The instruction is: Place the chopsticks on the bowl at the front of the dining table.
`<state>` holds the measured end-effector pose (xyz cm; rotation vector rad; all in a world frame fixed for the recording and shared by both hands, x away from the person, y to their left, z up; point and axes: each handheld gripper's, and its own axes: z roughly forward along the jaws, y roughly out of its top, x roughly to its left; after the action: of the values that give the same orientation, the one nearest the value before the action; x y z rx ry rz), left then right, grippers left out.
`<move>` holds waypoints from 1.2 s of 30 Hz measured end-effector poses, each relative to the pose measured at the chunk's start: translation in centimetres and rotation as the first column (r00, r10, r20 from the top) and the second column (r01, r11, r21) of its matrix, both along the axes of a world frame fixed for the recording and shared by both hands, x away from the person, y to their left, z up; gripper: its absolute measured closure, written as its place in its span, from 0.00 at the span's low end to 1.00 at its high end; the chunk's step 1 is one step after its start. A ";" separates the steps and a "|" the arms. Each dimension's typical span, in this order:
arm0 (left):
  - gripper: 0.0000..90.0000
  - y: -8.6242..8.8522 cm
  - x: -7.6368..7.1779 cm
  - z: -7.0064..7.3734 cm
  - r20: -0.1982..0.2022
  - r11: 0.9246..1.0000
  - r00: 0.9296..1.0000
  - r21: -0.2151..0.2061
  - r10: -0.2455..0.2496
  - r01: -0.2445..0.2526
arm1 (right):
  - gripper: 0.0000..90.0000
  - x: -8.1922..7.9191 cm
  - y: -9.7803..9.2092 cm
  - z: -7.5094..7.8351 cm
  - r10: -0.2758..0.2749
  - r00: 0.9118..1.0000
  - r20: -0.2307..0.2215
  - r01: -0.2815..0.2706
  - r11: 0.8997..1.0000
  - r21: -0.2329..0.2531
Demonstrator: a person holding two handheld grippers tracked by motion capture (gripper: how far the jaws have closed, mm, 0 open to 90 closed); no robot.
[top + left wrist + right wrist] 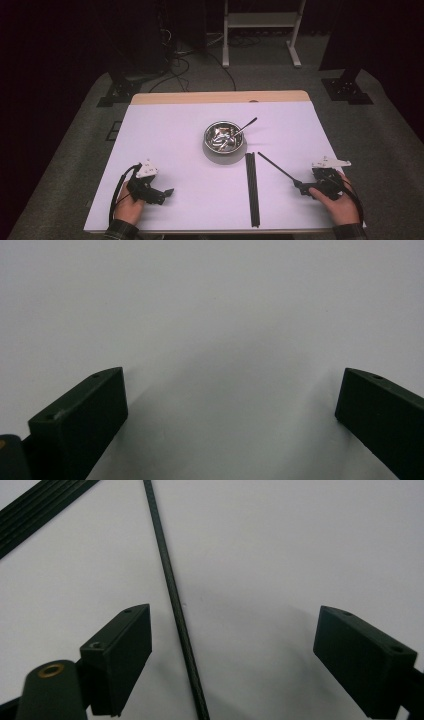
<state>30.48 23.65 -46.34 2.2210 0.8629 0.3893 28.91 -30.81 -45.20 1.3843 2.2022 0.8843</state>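
**Both tongs open, one rod between the right jaws**

Nearest the camera, the left hand holds the left tongs at lower left of the bench, jaws apart over bare white surface. The right tongs also stand open. Their own view shows a single black rod lying between the jaws, nearer the left one, untouched; the high view shows it slanting toward upper left. A bundle of rods lies vertically at centre. A metal bowl holds a spoon.
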 end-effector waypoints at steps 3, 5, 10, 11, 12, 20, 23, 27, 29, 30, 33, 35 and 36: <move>0.00 0.0 0.0 0.0 0.000 1.000 1.000 0.000 0.000 0.000 | 0.16 0.3 0.4 0.1 0.016 1.000 0.003 -0.016 1.000 0.002; 0.00 0.0 0.0 0.0 0.000 1.000 1.000 0.000 0.000 0.000 | 0.16 0.4 0.6 0.1 0.019 1.000 0.000 -0.019 1.000 0.004; 0.00 0.0 0.0 0.0 0.000 1.000 1.000 0.000 0.000 0.000 | 0.16 0.7 1.1 0.2 0.042 0.999 0.001 -0.042 0.999 0.002; 0.00 0.0 0.0 0.0 -0.001 1.000 1.000 0.000 0.000 0.000 | 0.16 0.9 1.2 0.2 0.047 0.999 0.002 -0.047 0.999 0.009; 0.00 0.0 0.0 0.0 -0.001 1.000 1.000 0.000 0.000 0.000 | 0.16 0.9 1.3 0.3 0.049 0.999 0.002 -0.049 0.999 0.010; 0.00 0.0 0.0 0.0 -0.001 1.000 1.000 0.000 0.000 0.000 | 0.13 1.7 2.7 0.5 0.110 0.994 0.005 -0.110 0.993 0.029; 0.00 0.0 0.0 0.0 0.000 1.000 1.000 -0.001 0.000 0.000 | 0.13 2.0 2.9 0.5 0.121 0.993 0.004 -0.121 0.992 0.040; 0.00 0.0 0.0 0.0 0.000 1.000 1.000 0.000 0.000 0.000 | 0.13 2.5 3.0 0.6 0.128 0.992 -0.011 -0.128 0.991 0.047; 0.00 0.0 0.0 0.0 0.000 1.000 1.000 -0.001 0.000 0.000 | 0.13 2.8 3.0 0.6 0.134 0.991 -0.021 -0.132 0.990 0.056; 0.00 0.0 0.0 0.0 -0.001 1.000 1.000 -0.001 0.000 0.000 | 0.15 2.9 3.1 0.6 0.138 0.990 -0.021 -0.136 0.989 0.054; 0.00 0.0 0.0 0.0 0.000 1.000 1.000 -0.001 0.000 0.000 | 0.26 3.2 3.4 0.5 0.172 0.984 -0.045 -0.169 0.984 0.059; 0.00 0.0 0.0 0.0 0.000 1.000 1.000 -0.001 0.000 0.000 | 0.31 3.4 3.7 0.3 0.175 0.984 -0.034 -0.173 0.984 0.041; 0.00 0.0 0.0 0.0 0.000 1.000 1.000 -0.001 0.000 0.000 | 0.32 3.4 3.7 0.3 0.176 0.984 -0.032 -0.174 0.984 0.036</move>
<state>30.48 23.66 -46.34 2.2207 0.8630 0.3884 32.26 -27.06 -44.87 1.2438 2.3747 0.9674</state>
